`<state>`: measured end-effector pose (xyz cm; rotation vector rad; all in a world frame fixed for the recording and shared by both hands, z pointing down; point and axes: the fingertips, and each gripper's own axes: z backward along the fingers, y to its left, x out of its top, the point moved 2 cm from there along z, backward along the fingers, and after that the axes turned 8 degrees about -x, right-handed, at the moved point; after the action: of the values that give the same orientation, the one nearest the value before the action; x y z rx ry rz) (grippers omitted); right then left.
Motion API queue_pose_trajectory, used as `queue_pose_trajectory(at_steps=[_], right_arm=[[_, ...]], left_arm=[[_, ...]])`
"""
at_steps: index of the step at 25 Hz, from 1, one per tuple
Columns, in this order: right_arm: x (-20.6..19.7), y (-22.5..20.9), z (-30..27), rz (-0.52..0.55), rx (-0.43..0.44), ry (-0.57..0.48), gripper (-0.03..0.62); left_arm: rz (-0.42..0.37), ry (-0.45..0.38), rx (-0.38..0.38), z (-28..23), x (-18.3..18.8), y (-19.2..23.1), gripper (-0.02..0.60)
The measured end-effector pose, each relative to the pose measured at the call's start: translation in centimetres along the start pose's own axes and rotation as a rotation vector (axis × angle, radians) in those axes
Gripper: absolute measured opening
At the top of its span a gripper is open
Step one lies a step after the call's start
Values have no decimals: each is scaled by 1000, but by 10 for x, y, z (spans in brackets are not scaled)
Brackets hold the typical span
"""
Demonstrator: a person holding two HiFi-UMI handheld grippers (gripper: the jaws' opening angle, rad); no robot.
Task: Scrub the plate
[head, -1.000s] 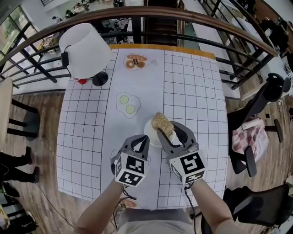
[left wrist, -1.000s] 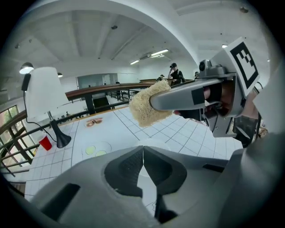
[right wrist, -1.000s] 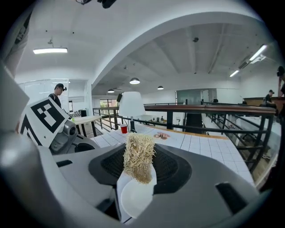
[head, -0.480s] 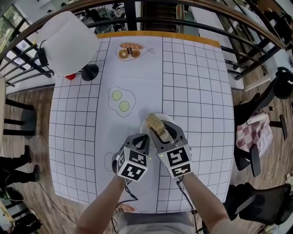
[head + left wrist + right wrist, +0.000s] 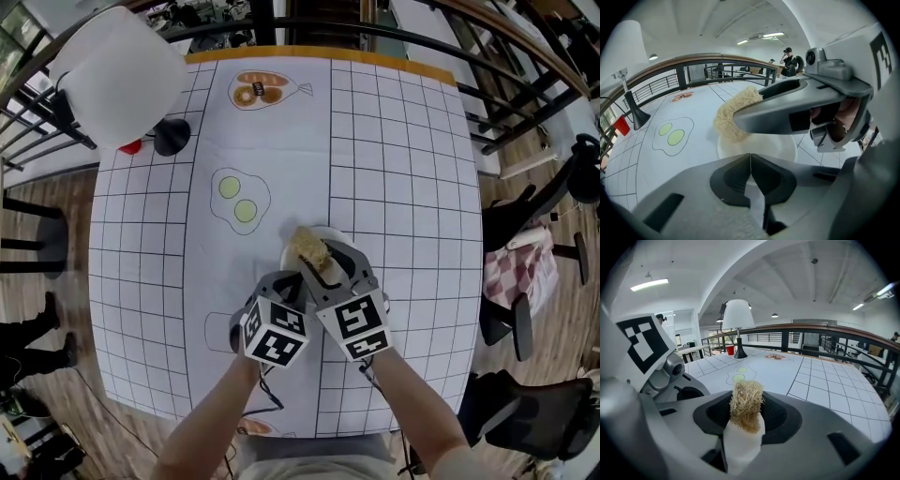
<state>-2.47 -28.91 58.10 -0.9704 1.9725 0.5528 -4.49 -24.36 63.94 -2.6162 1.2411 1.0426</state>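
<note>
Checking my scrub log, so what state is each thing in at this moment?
Left hand-held gripper: shut, empty.
Right hand-held gripper: shut on tan fibrous white-handled scrubber.
Scrubber: gripped, over small round white plate.
Plate: flat on white gridded table.
White-shaded lamp: upright.

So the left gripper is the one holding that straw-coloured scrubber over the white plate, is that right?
Not quite: it is the right gripper that holds the scrubber, clamped between its jaws in the right gripper view. The left gripper has its jaws together, without it. The scrubber is indeed over the white plate.
</note>
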Motion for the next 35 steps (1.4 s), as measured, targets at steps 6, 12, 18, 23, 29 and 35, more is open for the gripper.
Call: queue_pose_trajectory(at_steps=[6, 12, 18, 23, 29, 35], right_arm=[[-8, -12, 6, -12, -17, 5, 169], [-21, -42, 18, -20, -78, 29, 166], [-39, -63, 37, -29, -112, 71, 161], [-41, -75, 52, -57, -222, 82, 158], [2, -37, 55, -90, -50, -28, 155], [-1, 3, 20, -3, 62, 89, 155]], left_arm=[[17, -10, -7, -4, 2, -1, 14], [24, -15, -3, -5, 2, -1, 14], [38, -13, -8, -4, 2, 0, 14], [38, -16, -6, -5, 3, -1, 14], [30, -23, 8, -4, 2, -2, 14], [-4, -24, 20, -4, 2, -2, 14]])
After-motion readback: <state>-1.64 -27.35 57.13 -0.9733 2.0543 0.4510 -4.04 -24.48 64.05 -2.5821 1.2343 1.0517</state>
